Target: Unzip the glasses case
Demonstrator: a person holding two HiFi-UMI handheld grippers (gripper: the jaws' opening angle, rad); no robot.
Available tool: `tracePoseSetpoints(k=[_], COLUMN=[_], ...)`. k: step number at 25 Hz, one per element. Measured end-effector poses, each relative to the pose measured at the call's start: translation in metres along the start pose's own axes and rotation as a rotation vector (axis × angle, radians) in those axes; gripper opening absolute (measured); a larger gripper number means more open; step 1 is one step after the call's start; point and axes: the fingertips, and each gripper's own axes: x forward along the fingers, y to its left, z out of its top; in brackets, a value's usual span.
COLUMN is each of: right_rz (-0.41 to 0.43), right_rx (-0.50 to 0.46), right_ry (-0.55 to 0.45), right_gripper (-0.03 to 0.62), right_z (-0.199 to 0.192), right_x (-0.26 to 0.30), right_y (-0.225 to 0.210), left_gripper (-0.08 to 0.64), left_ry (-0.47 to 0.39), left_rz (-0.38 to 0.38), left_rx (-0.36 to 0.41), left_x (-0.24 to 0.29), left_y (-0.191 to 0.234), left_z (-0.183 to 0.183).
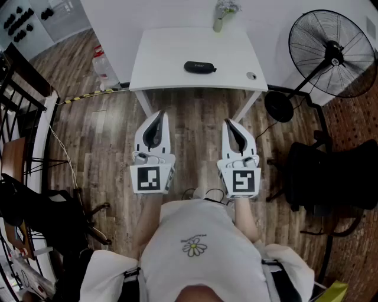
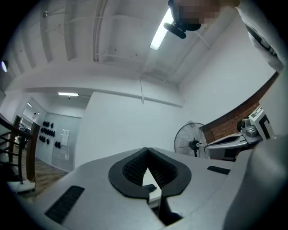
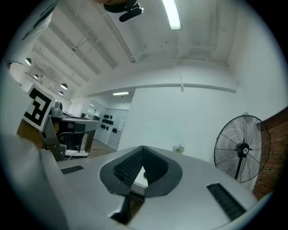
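Note:
The black glasses case [image 1: 199, 67] lies zipped on the white table [image 1: 165, 65], near its middle. Both grippers hang over the wooden floor in front of the table, well short of the case. My left gripper [image 1: 157, 114] is shut with nothing in it, and my right gripper [image 1: 228, 122] is shut and empty too. In the left gripper view the closed jaws [image 2: 146, 155] frame a small slice of table with the case [image 2: 150, 187] on it. The right gripper view shows shut jaws [image 3: 143, 150] and a sliver of table [image 3: 138, 177] behind them.
A large standing fan [image 1: 331, 53] is right of the table, with a black chair [image 1: 331, 177] nearer me. A small plant [image 1: 223, 15] and a little round object [image 1: 251, 76] sit on the table. A bottle [image 1: 103, 68] stands on the floor at the left.

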Motion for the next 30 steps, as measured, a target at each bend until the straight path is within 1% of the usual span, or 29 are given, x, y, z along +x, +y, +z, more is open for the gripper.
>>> tracePoseSetpoints(k=[3, 6, 9, 12, 17, 19, 22, 26, 30], right_rz=[0.003, 0.03, 0.059, 0.058, 0.113, 0.139, 0.161, 0.157, 0.132], right_rx=[0.01, 0.01, 0.034, 0.049, 0.045, 0.055, 0.059, 0.071, 0.113], right_ry=[0.002, 0.01, 0.032, 0.051, 0.046, 0.045, 0.082, 0.123, 0.112], right_gripper=[0.008, 0.008, 0.007, 0.008, 0.007, 0.008, 0.007, 0.008, 0.007], right_z=[0.0, -0.005, -0.016, -0.025, -0.033, -0.04, -0.056, -0.07, -0.075], right_x=[0.002, 0.004, 0.003, 0.003, 0.01, 0.012, 0.009, 0.008, 0.016], right_y=[0.0, 0.003, 0.004, -0.001, 0.0, 0.001, 0.001, -0.004, -0.018], left_gripper=[0.014, 0.014, 0.014, 0.014, 0.014, 0.014, 0.014, 0.014, 0.014], left_ry=[0.007, 0.019, 0.008, 0.009, 0.022, 0.026, 0.038, 0.061, 0.055], left_rz=[-0.006, -0.011, -0.005, 0.002, -0.008, -0.001, 0.024, 0.038, 0.038], left_rx=[0.024, 0.048, 0.033, 0.009, 0.042, 0.043, 0.028, 0.028, 0.042], left_x=[0.003, 0.004, 0.008, 0.014, 0.025, 0.028, 0.029, 0.029, 0.041], left_y=[0.003, 0.007, 0.007, 0.005, 0.004, 0.004, 0.006, 0.008, 0.007], left_z=[-0.002, -0.006, -0.006, -0.009, -0.02, -0.025, -0.034, -0.04, -0.04])
